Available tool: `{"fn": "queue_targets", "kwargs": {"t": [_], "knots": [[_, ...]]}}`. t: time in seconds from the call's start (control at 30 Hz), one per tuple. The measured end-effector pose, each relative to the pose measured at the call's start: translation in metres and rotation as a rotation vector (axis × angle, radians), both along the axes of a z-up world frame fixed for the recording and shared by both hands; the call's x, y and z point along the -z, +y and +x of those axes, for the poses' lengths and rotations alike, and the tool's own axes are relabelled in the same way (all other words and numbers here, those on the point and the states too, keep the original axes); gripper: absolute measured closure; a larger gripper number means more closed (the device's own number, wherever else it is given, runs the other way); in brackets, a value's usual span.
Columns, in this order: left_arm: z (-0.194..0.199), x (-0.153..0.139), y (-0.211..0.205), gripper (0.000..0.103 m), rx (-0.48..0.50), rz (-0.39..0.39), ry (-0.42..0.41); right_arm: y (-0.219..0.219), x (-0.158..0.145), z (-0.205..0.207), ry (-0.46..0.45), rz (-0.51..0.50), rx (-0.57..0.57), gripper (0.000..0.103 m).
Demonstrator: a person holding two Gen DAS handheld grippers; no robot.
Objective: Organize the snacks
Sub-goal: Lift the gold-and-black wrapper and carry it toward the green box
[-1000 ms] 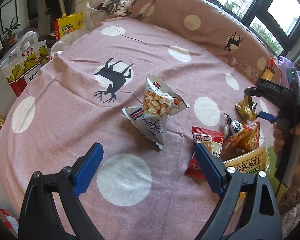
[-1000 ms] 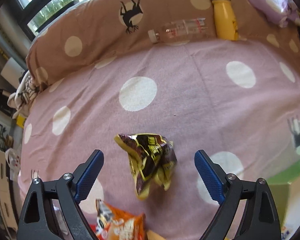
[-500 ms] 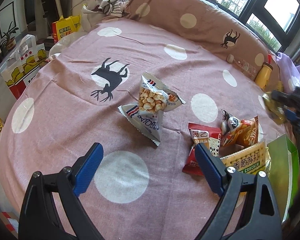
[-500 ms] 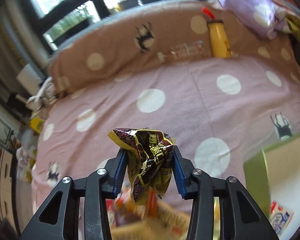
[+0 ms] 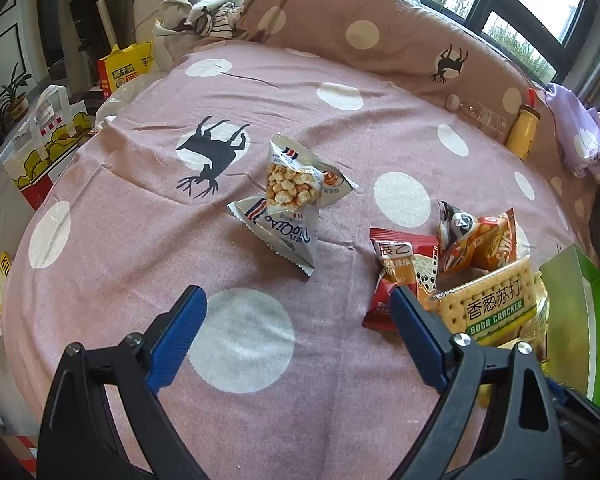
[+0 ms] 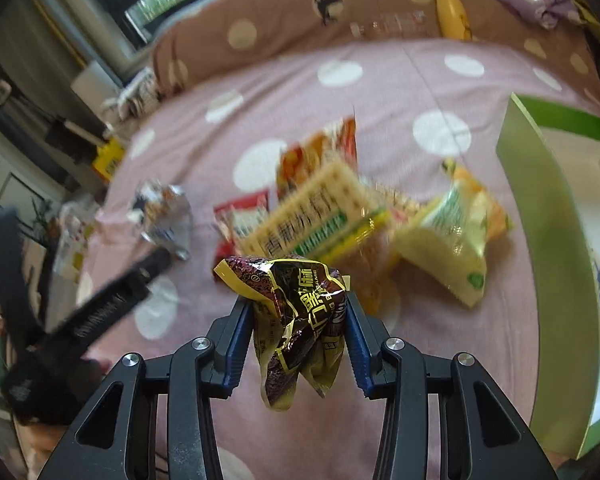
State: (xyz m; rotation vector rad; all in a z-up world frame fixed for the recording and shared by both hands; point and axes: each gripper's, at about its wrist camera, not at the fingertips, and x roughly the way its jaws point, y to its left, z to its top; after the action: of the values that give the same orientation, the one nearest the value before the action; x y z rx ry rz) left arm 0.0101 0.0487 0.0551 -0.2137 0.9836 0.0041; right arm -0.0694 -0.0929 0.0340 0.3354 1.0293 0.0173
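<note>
Right wrist view: the right gripper has its jaws clamped on a crumpled dark-and-yellow packet, lifted clear of the bed, with nothing else between the pads. The green box stands open at the bed's right edge, just beside the packet's path; something printed lies inside it, too cut off to identify. The left gripper hovers with its fingers spread wide and empty over the bed's near edge. Still loose on the bed are the two grey popcorn bags at the middle, and, toward the right edge by the box, the red packet, orange packets and cracker pack. The sorting appears barely begun: one packet is in hand, and most snacks remain outside the box.
</note>
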Motion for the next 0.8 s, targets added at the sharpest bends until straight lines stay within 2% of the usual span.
{"fn": "queue_targets", "kwargs": {"t": [0.07, 0.17, 0.23, 0.4, 0.53, 0.67, 0.8], "knots": [[-0.001, 0.001, 0.0, 0.009, -0.006, 0.001, 0.003, 0.0, 0.009, 0.001, 0.034, 0.005, -0.021, 0.058], [-0.003, 0.003, 0.0, 0.009, -0.007, -0.004, 0.016, -0.004, 0.02, 0.005, 0.056, 0.072, -0.024, 0.053], [-0.006, 0.003, -0.003, 0.009, 0.01, -0.025, 0.021, -0.007, 0.023, 0.004, 0.065, 0.091, -0.024, 0.045], [-0.013, 0.0, -0.016, 0.01, 0.093, -0.101, 0.021, -0.016, 0.004, -0.014, -0.038, 0.157, -0.024, 0.027], [-0.023, 0.0, -0.029, 0.011, 0.173, -0.159, 0.021, -0.029, 0.0, -0.018, -0.075, 0.209, 0.015, 0.026], [-0.033, 0.005, -0.044, 0.014, 0.242, -0.184, 0.035, -0.041, 0.008, -0.015, -0.073, 0.319, 0.032, 0.026], [-0.037, 0.008, -0.062, 0.019, 0.316, -0.221, 0.05, -0.044, 0.016, -0.011, -0.057, 0.339, 0.059, 0.026]]}}
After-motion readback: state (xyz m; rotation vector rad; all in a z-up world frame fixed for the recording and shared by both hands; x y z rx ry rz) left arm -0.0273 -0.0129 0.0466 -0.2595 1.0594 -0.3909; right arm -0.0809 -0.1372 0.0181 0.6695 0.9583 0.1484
